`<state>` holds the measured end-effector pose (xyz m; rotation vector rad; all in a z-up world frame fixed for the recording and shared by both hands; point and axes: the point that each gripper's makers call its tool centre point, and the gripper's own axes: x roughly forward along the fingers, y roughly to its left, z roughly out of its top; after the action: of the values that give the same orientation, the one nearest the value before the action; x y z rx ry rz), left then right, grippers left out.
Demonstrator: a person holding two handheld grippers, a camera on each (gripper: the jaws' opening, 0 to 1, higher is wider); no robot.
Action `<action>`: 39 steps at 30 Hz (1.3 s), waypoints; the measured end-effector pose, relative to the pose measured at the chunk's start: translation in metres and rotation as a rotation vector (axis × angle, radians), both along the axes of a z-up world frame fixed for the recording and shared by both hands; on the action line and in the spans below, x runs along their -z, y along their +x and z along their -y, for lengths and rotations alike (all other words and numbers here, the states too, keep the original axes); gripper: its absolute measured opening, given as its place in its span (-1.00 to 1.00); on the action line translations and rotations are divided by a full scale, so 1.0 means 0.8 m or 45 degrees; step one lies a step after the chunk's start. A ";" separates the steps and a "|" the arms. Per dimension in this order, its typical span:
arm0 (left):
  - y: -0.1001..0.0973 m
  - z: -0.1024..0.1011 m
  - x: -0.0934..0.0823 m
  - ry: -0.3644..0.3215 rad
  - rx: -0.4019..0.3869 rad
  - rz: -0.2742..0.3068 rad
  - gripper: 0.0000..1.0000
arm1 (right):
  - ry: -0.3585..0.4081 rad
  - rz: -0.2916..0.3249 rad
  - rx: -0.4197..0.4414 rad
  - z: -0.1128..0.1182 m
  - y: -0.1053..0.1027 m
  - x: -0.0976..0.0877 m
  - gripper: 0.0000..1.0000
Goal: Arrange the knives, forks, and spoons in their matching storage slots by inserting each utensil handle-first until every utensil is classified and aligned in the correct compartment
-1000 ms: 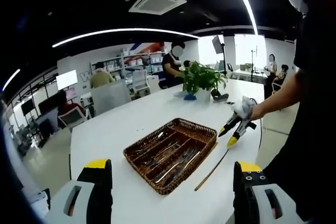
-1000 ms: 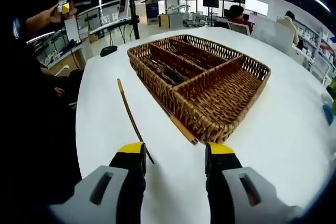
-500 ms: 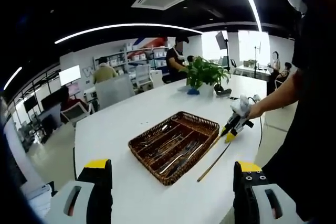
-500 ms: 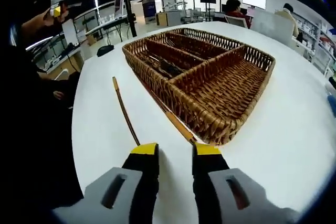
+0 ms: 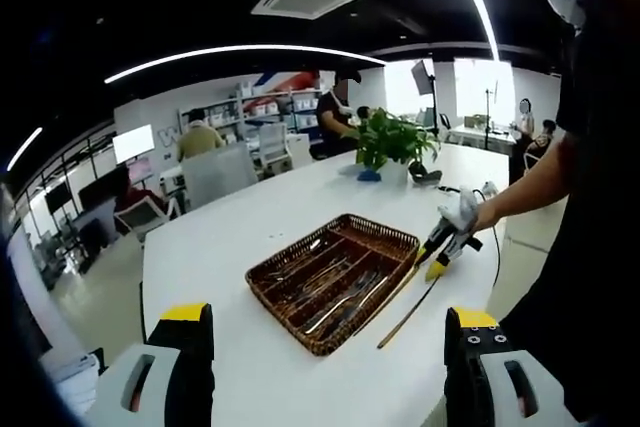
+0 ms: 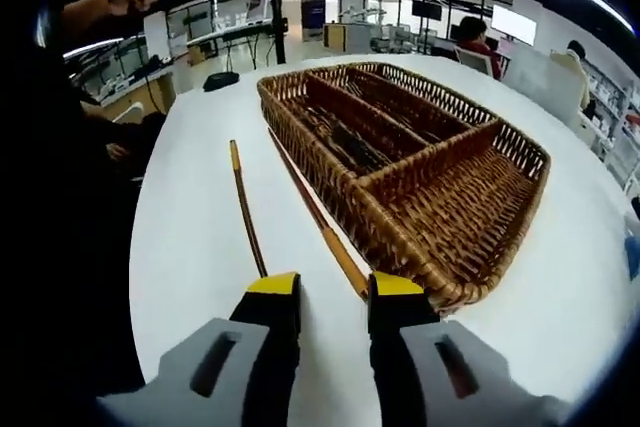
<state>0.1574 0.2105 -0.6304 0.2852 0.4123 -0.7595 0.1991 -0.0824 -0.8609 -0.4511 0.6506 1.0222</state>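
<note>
Right gripper [image 6: 333,287] jaws narrowed, ungripping, over two thin brown chopsticks [image 6: 247,209] beside one brown wicker four-compartment tray [image 6: 470,247]; left gripper [image 5: 325,322] spread wide.

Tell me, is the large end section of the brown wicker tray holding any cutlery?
No. In the right gripper view, the wide end compartment of the wicker tray shows only bare weave.

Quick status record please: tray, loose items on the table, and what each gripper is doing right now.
tray: wicker cutlery tray on the white table, utensils in its long slots, wide end compartment bare
loose items: two chopsticks on the table beside the tray; the nearer one lies along the tray wall
right gripper: low over the near chopstick ends, jaws narrowly apart, nothing clearly gripped
left gripper: held back from the tray, jaws wide open
</note>
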 end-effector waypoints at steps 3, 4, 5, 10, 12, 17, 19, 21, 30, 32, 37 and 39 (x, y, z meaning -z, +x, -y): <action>-0.001 -0.001 0.001 0.005 -0.002 0.000 1.00 | -0.063 -0.015 -0.025 0.001 -0.002 0.010 -0.52; -0.002 -0.003 0.001 0.005 -0.004 -0.002 1.00 | -0.051 -0.027 -0.032 -0.001 -0.001 0.011 -0.56; -0.002 -0.004 0.002 0.006 -0.008 -0.004 1.00 | -0.072 -0.032 -0.014 0.003 0.001 0.010 -0.66; -0.003 -0.010 -0.001 -0.004 -0.031 0.007 1.00 | -0.085 -0.057 -0.052 0.010 -0.009 0.016 -0.89; -0.005 -0.010 0.000 0.001 -0.033 0.007 1.00 | -0.091 -0.044 -0.067 0.012 -0.008 0.017 -0.88; -0.007 -0.011 0.003 0.000 -0.039 0.003 1.00 | -0.052 -0.063 -0.088 -0.003 -0.005 0.015 -0.73; -0.007 -0.010 0.002 0.001 -0.039 0.004 1.00 | -0.101 -0.037 -0.211 -0.008 -0.016 0.016 -0.92; -0.008 -0.010 0.001 0.000 -0.039 0.007 1.00 | -0.140 0.005 -0.237 -0.006 -0.017 0.015 -0.94; -0.010 -0.005 0.000 -0.007 -0.042 0.012 1.00 | -0.100 -0.077 -0.183 -0.011 -0.035 -0.012 -0.98; -0.009 -0.003 0.001 -0.014 -0.037 0.012 1.00 | -0.085 -0.067 -0.203 -0.013 -0.040 -0.022 -0.98; -0.004 0.010 -0.002 -0.026 -0.016 0.022 1.00 | -0.090 -0.094 -0.187 -0.009 -0.049 -0.033 -0.99; -0.003 0.015 -0.003 -0.031 -0.006 0.025 1.00 | -0.086 -0.105 -0.182 -0.008 -0.053 -0.037 -1.00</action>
<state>0.1551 0.1986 -0.6280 0.2688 0.3848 -0.7557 0.1568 -0.0762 -0.8313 -0.5224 0.7361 1.1611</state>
